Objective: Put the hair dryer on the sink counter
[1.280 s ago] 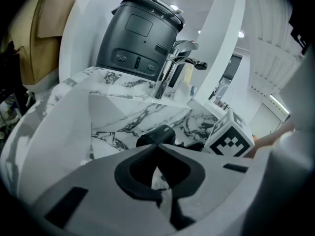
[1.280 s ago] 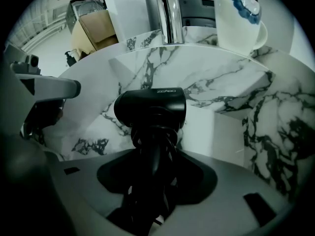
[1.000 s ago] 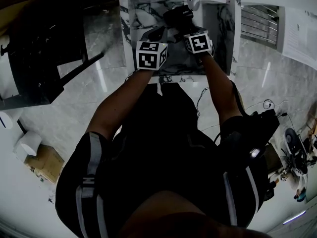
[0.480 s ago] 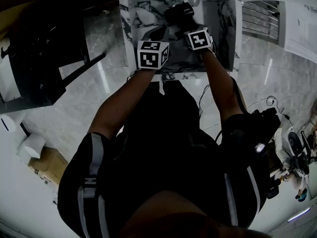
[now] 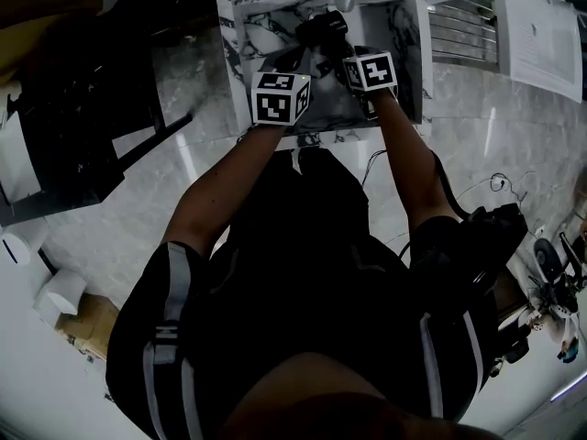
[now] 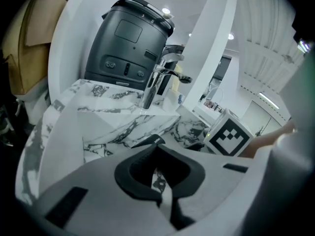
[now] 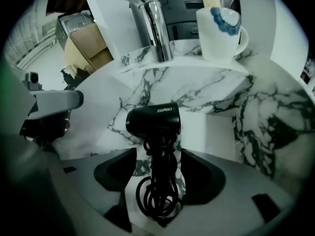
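The black hair dryer (image 7: 152, 119) lies on the white marble sink counter (image 7: 206, 97), nozzle to the left, with its coiled cord nearest the camera. My right gripper (image 7: 157, 157) straddles the handle. Its jaws are opening, and marble shows between the pads and the handle, so they do not press on it. In the head view the dryer (image 5: 323, 27) lies just ahead of the right gripper (image 5: 347, 55). My left gripper (image 5: 298, 60) hovers beside it to the left over the counter. In the left gripper view the left gripper (image 6: 158, 157) is shut with nothing between its pads.
A chrome faucet (image 7: 152, 23) rises behind the dryer, with a white mug (image 7: 221, 28) on the ledge to its right. A dark grey appliance (image 6: 128, 38) stands behind the counter. The sink basin (image 5: 275, 16) lies to the left, and the floor is glossy marble.
Both grippers and the dryer sit slightly higher in the head view than before. The dryer stays lying on the counter in front of the right gripper.
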`<state>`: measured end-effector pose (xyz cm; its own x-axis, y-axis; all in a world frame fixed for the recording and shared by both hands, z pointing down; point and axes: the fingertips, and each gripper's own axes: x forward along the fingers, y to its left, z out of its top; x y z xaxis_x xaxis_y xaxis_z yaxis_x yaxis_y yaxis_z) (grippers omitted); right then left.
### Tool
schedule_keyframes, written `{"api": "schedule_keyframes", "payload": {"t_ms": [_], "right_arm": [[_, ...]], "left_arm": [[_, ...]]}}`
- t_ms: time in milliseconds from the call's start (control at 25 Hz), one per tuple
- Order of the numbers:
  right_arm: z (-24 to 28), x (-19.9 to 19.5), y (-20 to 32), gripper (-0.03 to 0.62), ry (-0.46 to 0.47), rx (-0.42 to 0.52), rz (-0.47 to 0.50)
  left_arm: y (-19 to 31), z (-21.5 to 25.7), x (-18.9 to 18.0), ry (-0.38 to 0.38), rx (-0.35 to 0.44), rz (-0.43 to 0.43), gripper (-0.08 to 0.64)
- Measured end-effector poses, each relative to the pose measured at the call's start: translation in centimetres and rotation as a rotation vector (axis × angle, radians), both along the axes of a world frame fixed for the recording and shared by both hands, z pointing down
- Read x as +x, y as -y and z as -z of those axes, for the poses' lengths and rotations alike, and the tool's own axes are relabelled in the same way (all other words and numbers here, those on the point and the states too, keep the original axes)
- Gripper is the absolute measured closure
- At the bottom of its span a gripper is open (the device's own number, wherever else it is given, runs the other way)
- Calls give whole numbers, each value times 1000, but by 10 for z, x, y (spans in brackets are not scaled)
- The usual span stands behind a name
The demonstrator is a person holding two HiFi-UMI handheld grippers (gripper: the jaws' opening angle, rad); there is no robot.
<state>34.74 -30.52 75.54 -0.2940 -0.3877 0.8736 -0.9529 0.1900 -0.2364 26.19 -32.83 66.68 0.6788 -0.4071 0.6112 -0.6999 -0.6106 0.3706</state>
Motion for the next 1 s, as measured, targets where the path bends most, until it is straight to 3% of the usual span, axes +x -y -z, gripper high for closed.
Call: {"api": "schedule_keyframes", "payload": {"t_ms": [160,520,760,960,1000], "right_arm": [[42,3,5,319,18,75,-67],[147,7,10,319,48,312,-147],[211,18,4,321,77,478,-151],[258,28,-6,326,78,593,-102],[267,30,-9,364,79,622,-93]], "left_arm": [[-1,28,-1,-29,34,-9,558],[-3,103,-3,-73,209,-63,558],[-5,140,-16,-153,218,-45,558],[-11,191,-18,-177,323,-12,558],[-15,203,-16,-186,348,-8,558]]}}
